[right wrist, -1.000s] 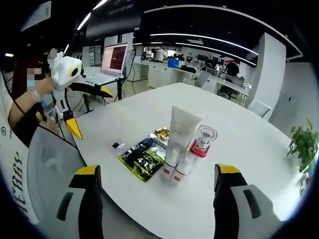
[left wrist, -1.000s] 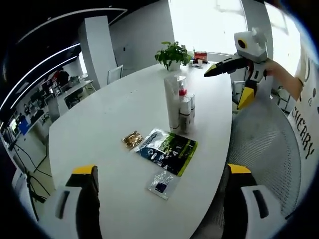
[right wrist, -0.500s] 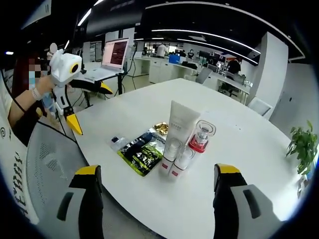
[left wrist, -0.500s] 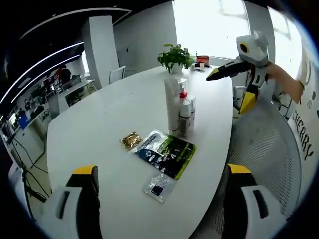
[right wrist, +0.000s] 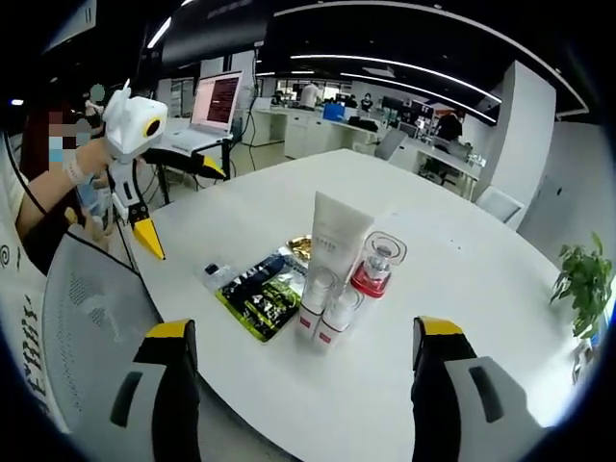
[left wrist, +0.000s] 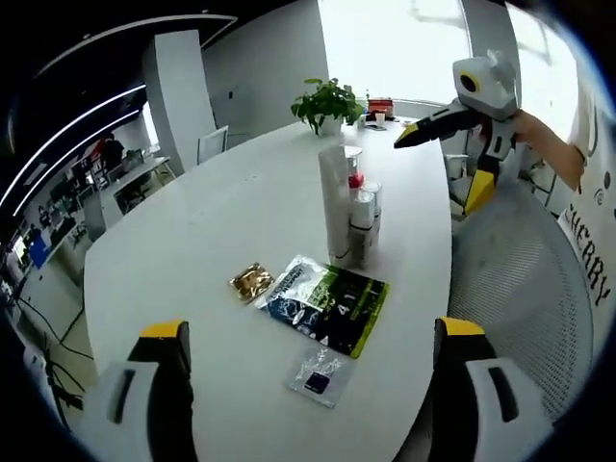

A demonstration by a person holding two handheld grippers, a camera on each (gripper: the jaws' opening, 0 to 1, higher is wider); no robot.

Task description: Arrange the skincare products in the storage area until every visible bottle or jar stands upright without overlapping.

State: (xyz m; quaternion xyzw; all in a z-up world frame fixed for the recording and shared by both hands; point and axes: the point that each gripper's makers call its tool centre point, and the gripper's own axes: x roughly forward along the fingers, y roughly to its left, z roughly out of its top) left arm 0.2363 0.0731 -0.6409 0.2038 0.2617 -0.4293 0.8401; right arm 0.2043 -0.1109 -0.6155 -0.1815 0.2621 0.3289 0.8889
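Currently, left gripper [left wrist: 306, 385]: jaws spread wide apart, holding nothing, raised over the near end of the white table [left wrist: 183, 250].
Right gripper [right wrist: 300, 385]: jaws likewise wide apart and empty, above the table edge; also seen in the left gripper view, up and to the right beyond the bottles, held in a person's hand [left wrist: 539, 135].
Skincare cluster: straight ahead of both grippers, well apart from the jaws, all upright and pressed close together.
White tube [right wrist: 333, 245]: tallest, standing on its cap at the back of the cluster in the right gripper view.
Two small white bottles [right wrist: 327, 308]: side by side in front of the tube, nearest the right gripper, touching or nearly so.
Red-collared jar [right wrist: 375, 269]: clear top, just right of the tube.
Dark green sachet [left wrist: 327, 303]: lying flat between the left gripper and the bottles.
Gold packet [left wrist: 250, 282]: flat, just left of the sachet.
Small clear packet [left wrist: 318, 373]: closest to the left gripper's jaws.
Potted plant [left wrist: 325, 104]: far end of the table, beyond the cluster.
Mesh chair [right wrist: 87, 327]: beside the table edge, left of the right gripper.
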